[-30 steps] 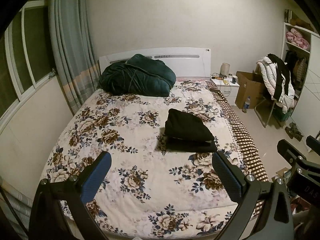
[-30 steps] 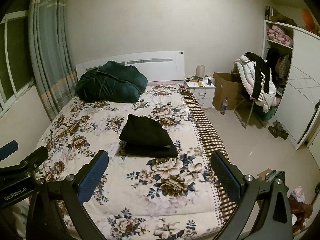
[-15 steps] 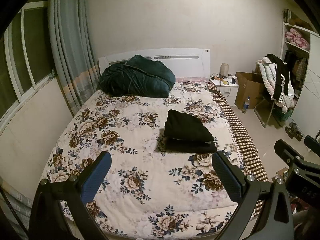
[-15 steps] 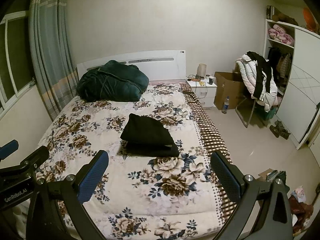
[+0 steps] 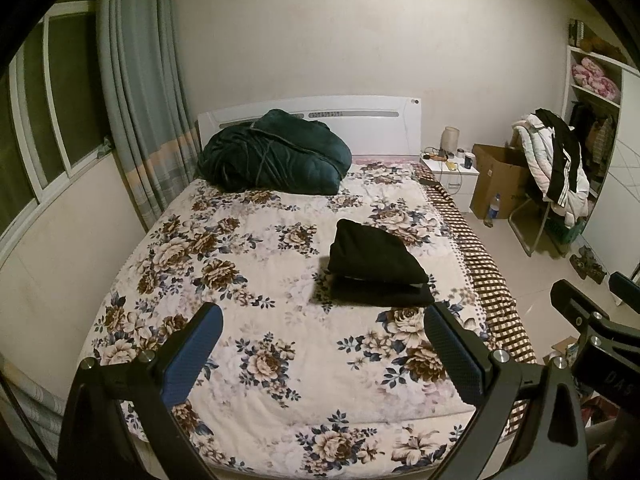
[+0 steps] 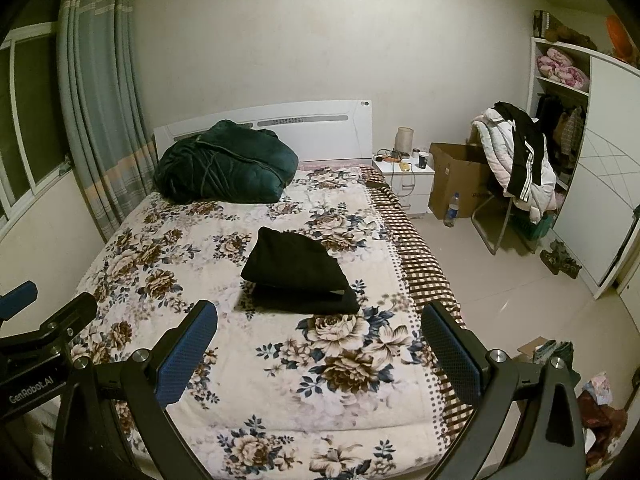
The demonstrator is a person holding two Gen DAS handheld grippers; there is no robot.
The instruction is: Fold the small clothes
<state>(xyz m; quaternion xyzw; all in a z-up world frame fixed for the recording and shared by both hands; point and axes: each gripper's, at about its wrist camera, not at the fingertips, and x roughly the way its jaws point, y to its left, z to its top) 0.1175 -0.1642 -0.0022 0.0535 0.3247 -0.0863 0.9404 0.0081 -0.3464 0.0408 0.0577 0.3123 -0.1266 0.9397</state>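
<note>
A folded black garment [image 5: 376, 270] lies in a small stack on the floral bedspread [image 5: 256, 264], right of the bed's middle; it also shows in the right wrist view [image 6: 298, 276]. My left gripper [image 5: 322, 354] is open and empty, held above the foot of the bed, well short of the garment. My right gripper [image 6: 320, 354] is open and empty too, beside the left one and just as far back. The right gripper's body shows at the right edge of the left wrist view [image 5: 592, 320].
A dark green bundled quilt [image 5: 272, 158] sits by the white headboard [image 5: 360, 120]. A nightstand [image 6: 404, 174], a cardboard box [image 6: 456, 176], a chair piled with coats [image 6: 516, 160] and a wardrobe [image 6: 600, 152] stand to the right. Curtains [image 5: 136, 100] and a window are on the left.
Both grippers have drifted slightly back from the bed, so the black garment sits a little farther off. Both stay open and empty.
</note>
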